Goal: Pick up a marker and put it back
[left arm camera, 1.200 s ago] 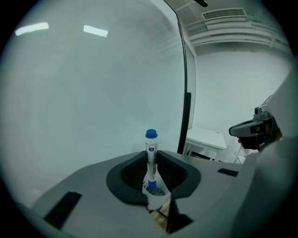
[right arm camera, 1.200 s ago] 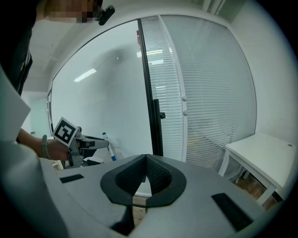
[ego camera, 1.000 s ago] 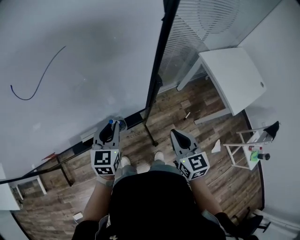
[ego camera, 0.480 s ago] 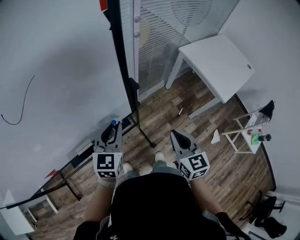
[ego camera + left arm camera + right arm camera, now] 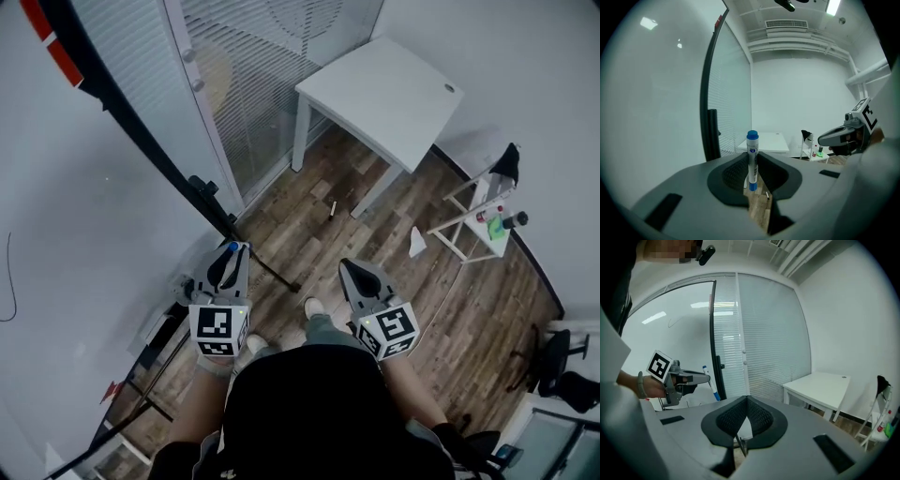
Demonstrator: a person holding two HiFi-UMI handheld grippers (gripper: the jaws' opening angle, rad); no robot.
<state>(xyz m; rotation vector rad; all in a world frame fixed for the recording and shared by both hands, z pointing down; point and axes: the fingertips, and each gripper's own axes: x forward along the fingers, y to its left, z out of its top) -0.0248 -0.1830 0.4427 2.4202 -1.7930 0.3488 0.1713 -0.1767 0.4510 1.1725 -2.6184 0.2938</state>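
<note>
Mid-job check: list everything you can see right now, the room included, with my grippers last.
marker: one, white with blue cap, upright between the left jaws
whiteboard: one, white with black frame, at left
glass wall with blinds: one, pale, beside the whiteboard
table: one, white, in the far corner
rack: one, white, by the right wall, holding small bottles
floor: brown wood planks
small stick: one, dark, on the floor near the table; cannot tell what it is
scrap: one, white, on the floor by the rack
left gripper: grey, shut on the marker
right gripper: grey, jaws together, empty
</note>
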